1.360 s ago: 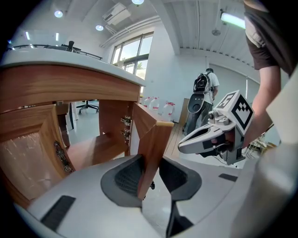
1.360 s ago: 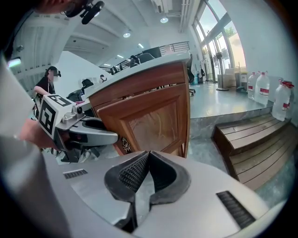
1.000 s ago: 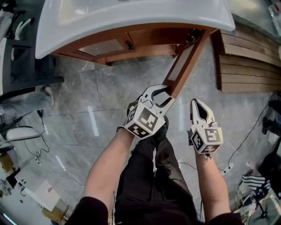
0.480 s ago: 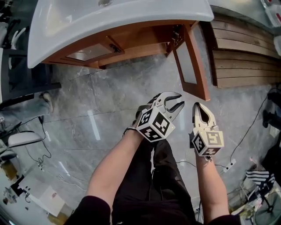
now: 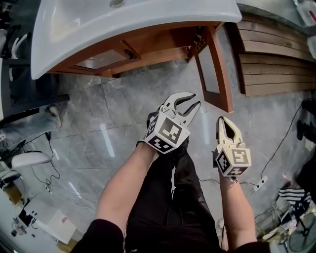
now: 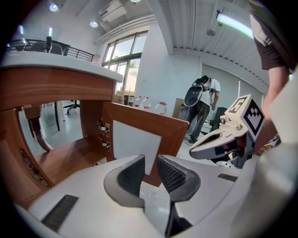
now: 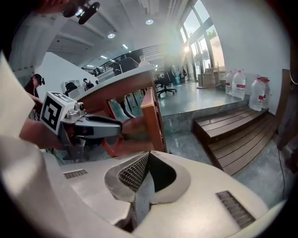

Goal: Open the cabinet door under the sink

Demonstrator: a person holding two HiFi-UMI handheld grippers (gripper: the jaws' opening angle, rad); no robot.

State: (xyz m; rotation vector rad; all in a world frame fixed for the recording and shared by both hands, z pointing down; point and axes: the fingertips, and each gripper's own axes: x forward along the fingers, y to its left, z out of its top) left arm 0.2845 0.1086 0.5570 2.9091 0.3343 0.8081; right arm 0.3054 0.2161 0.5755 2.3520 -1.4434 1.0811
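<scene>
The cabinet door (image 5: 213, 69) under the sink (image 5: 133, 15) stands swung out, hinged at the right front corner of the cabinet (image 5: 148, 49). It stands roughly square to the cabinet front, and its long top edge runs from the hinges out toward the person. I judge the opening to be done or nearly so.

The left hand-held gripper (image 5: 196, 100) points up and to the right at the door's pale inner face. It is near the free end but apart from it. Its jaws have just been closing and now stand partly spread with nothing between them; its own view shows only the door panel beyond the gap. The right hand-held gripper (image 5: 221, 121) has its jaws pressed together and holds nothing. Its tip sits just short of the door's free end, over the floor (image 5: 98, 113).

If the door is to go wider, it lies ahead and to the right of the left hand-held gripper, so a push there would go rightward against the inner face. In the head view the right one looks nearer the free edge, though height may deceive.
</scene>
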